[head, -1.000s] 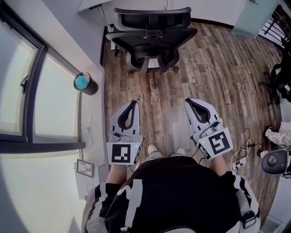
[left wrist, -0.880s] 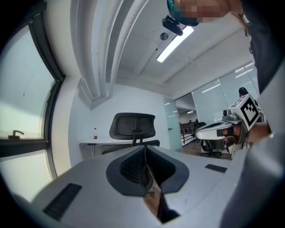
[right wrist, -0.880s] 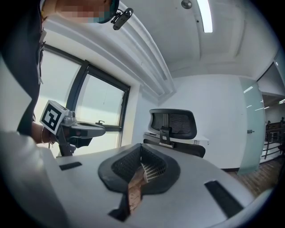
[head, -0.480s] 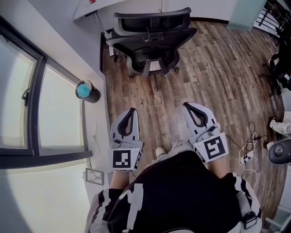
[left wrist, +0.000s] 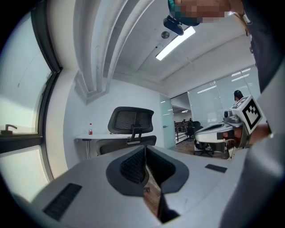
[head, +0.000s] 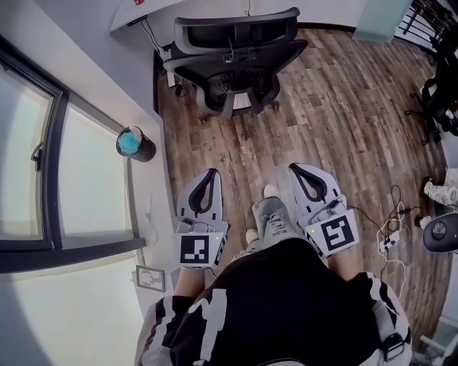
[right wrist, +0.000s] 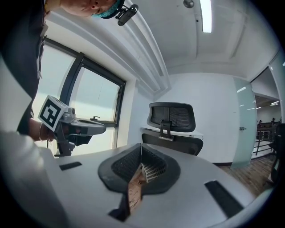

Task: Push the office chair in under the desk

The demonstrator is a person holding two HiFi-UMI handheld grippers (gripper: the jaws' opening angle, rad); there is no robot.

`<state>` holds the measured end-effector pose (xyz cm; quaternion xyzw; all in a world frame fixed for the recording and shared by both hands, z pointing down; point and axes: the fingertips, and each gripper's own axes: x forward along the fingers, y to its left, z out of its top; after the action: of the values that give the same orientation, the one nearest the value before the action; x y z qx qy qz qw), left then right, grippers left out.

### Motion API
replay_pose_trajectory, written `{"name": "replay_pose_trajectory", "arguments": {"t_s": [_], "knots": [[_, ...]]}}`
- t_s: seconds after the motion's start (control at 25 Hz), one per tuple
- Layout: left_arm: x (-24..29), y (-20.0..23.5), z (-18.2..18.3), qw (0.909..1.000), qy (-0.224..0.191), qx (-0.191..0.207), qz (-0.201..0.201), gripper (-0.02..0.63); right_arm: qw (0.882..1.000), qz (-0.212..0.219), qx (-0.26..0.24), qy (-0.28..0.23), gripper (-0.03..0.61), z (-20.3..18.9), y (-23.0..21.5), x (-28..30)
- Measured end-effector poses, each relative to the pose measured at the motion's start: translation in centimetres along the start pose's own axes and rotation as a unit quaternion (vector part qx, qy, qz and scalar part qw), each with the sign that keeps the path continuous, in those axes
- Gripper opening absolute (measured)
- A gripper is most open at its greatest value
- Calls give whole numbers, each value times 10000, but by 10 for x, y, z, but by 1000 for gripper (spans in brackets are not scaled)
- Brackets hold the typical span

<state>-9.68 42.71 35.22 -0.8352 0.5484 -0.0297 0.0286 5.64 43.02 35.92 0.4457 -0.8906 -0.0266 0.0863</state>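
Counting task items: one office chair [head: 234, 57], one bench [head: 140, 10], two hand-held grippers, each with one marker cube.
Other items counted: one dark cylinder with a blue top [head: 134, 144] on the floor beside the window [head: 43, 171]; one small bottle with red on it [left wrist: 90, 131] on the bench; one tangle of cables [head: 391, 239] on the floor at the right.
Left hand-held gripper [head: 209, 174]: clenched, jaws together with nothing between them, pointing level toward the chair.
Right hand-held gripper [head: 300, 169]: clenched, jaws together, empty, pointing toward the chair.
Chair relative to the grippers: ahead of both tips and well apart from them, with bare wood floor [head: 343, 121] between. In the left gripper view it sits slightly left of the jaws; in the right gripper view, slightly right of them.
Chair location: at the edge of the white bench, near the wall with the window, its back turned to the person. How far the seat reaches under the bench cannot be told.
Chair appearance: black; mesh backrest, separate mesh headrest on a bracket, curved armrests on both sides, spoked base with castors on the floor.
Person: one leg [head: 270, 211] in grey, pale shoe forward, between the two grippers.
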Motion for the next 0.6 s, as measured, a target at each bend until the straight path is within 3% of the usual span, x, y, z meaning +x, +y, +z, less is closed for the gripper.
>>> {"name": "replay_pose_trajectory", "arguments": {"t_s": [0.6], "knots": [[34, 10, 7, 9999, -34, 63, 142, 15, 9998, 50, -154, -82, 11, 7, -31, 21]]}}
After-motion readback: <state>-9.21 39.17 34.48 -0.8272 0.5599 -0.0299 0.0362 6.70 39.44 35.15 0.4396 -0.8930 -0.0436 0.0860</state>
